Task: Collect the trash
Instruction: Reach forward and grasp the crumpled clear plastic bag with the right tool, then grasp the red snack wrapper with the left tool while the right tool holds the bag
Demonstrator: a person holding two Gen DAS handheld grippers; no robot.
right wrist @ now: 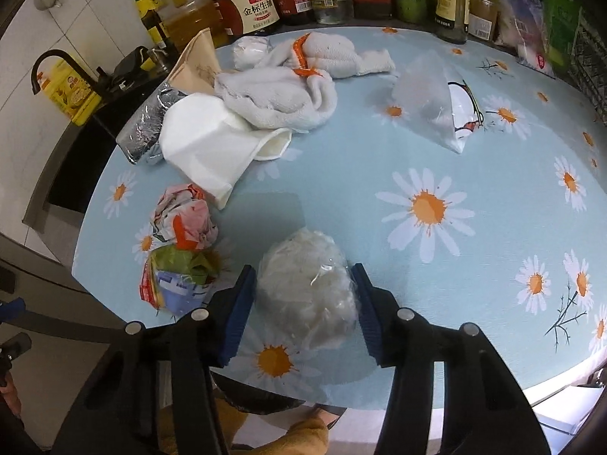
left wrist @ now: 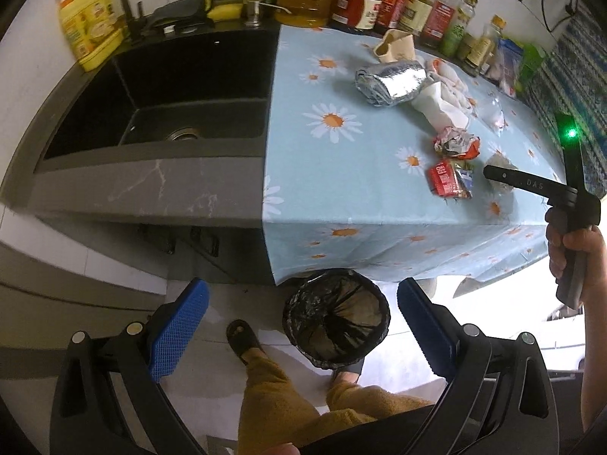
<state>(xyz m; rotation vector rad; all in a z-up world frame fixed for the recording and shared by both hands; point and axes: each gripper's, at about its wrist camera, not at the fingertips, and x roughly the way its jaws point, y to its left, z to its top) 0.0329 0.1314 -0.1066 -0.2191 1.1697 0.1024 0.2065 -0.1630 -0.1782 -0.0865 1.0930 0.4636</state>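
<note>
Right gripper [right wrist: 301,303] sat at the near edge of the table [right wrist: 474,303], jaws either side of a crumpled clear plastic wad [right wrist: 303,288]. Both blue pads touched the wad's flanks, so it was gripped while resting on the cloth. The wad was a rough lump, slightly longer along the line away from the camera; no clear pointing end.

Just left of it: a red-green wrapper [right wrist: 174,284] and, behind that, a crumpled ball [right wrist: 186,220], both near the table's left edge. Further back lay a white bag [right wrist: 205,148], a foil pack [right wrist: 146,129] and a towel [right wrist: 280,94]. A clear bag [right wrist: 432,102] lay apart to the right. Wide bare cloth to the right of the wad; bottles [right wrist: 258,3] lined the far edge.

Left gripper [left wrist: 303,326] hung released over the floor, jaws wide, nothing between them. The bin [left wrist: 337,318] stood open below the table's front edge, a foot [left wrist: 242,341] just beside it. The sink [left wrist: 170,106] bordered the table's left side.
</note>
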